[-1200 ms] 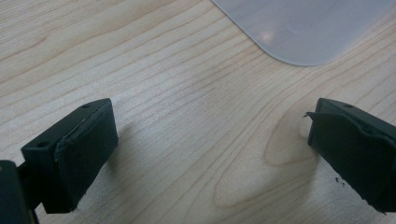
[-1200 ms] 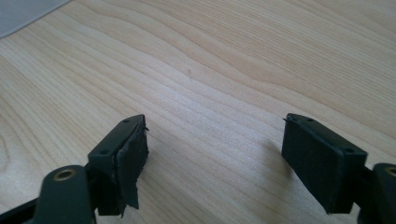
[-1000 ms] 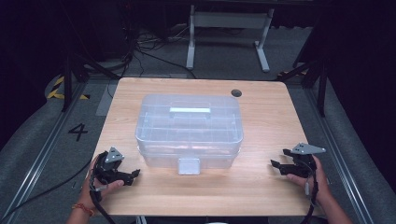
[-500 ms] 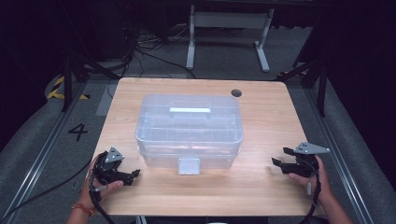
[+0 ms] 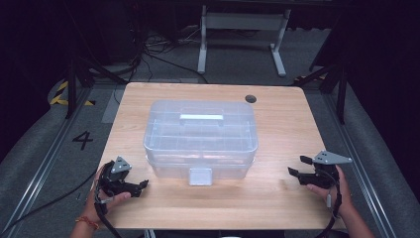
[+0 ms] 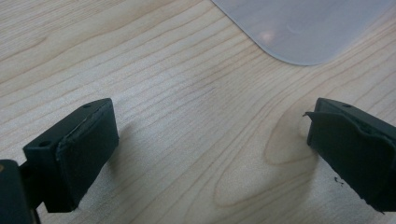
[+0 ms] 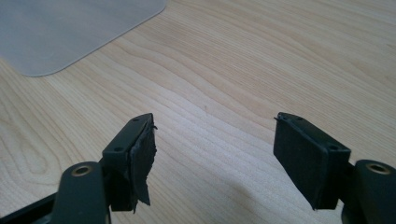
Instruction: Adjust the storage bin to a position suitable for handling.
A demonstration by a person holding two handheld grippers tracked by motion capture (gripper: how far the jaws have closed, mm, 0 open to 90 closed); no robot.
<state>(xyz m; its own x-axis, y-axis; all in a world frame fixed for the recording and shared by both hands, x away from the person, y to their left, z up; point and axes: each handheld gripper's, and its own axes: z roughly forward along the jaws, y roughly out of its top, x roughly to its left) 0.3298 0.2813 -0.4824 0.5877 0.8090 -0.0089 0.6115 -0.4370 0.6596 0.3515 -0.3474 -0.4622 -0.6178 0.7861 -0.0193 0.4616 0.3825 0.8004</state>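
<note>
A dark room with grey flooring, floor rails and tangled cables surrounds a pale wooden counter (image 5: 277, 148) that carries all the work. Largest on it is a clear plastic storage box (image 5: 200, 139), set squarely in the middle with its lid on, a moulded handle (image 5: 201, 117) along the top and a latch tab (image 5: 200, 175) on the near wall facing the person. That placing looks deliberate: the latch is turned toward the hands, so the box can be opened from the near side without turning it.

The left claw (image 5: 141, 185) rests on the counter near the box's near left corner, apart from it, aimed inward at the box. In the left gripper view its jaws stand wide with only bare wood between them, and a frosted corner of the box (image 6: 299, 28) lies ahead, not touched.

The right claw (image 5: 297, 166) sits farther out, well apart from the box's right end, also aimed inward. Its jaws have just eased slightly narrower yet remain wide, with nothing between them; one pad (image 7: 142, 163) is visibly torn. The box (image 7: 60, 32) lies ahead and off to one side.
</note>
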